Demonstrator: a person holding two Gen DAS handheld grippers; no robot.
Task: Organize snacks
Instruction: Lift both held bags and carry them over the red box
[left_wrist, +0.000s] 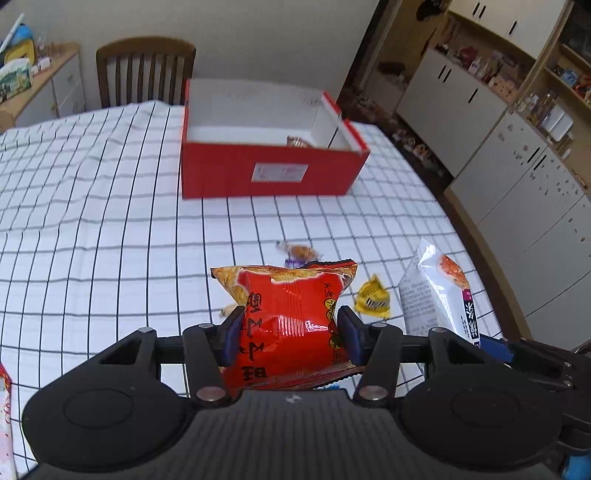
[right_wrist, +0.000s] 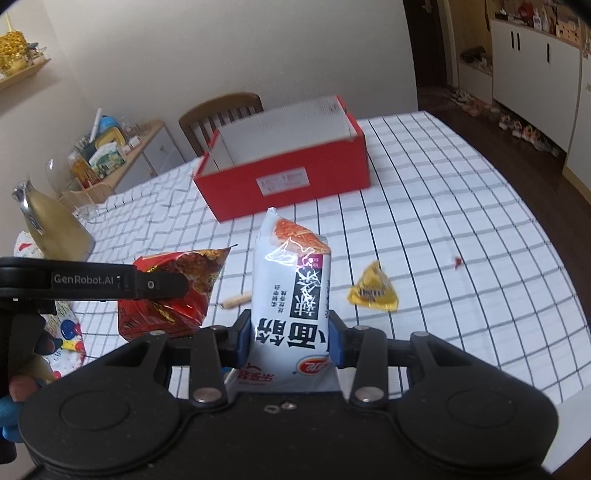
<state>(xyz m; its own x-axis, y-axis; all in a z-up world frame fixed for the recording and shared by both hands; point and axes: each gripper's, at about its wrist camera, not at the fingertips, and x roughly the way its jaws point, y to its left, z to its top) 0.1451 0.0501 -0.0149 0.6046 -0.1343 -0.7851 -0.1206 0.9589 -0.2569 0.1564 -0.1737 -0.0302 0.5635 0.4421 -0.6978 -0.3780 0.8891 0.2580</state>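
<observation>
My left gripper is shut on a red snack bag, held above the checked tablecloth. My right gripper is shut on a white noodle packet, also lifted off the cloth. The right wrist view shows the red snack bag and the left gripper's black side at its left. Farther back stands an open red box with white inner walls and one small snack inside. The same red box sits ahead in the right wrist view.
On the cloth lie a yellow triangular packet, a wrapped candy, a small stick biscuit and a red scrap. A wooden chair stands behind the table. A bottle and colourful packets lie at the left edge.
</observation>
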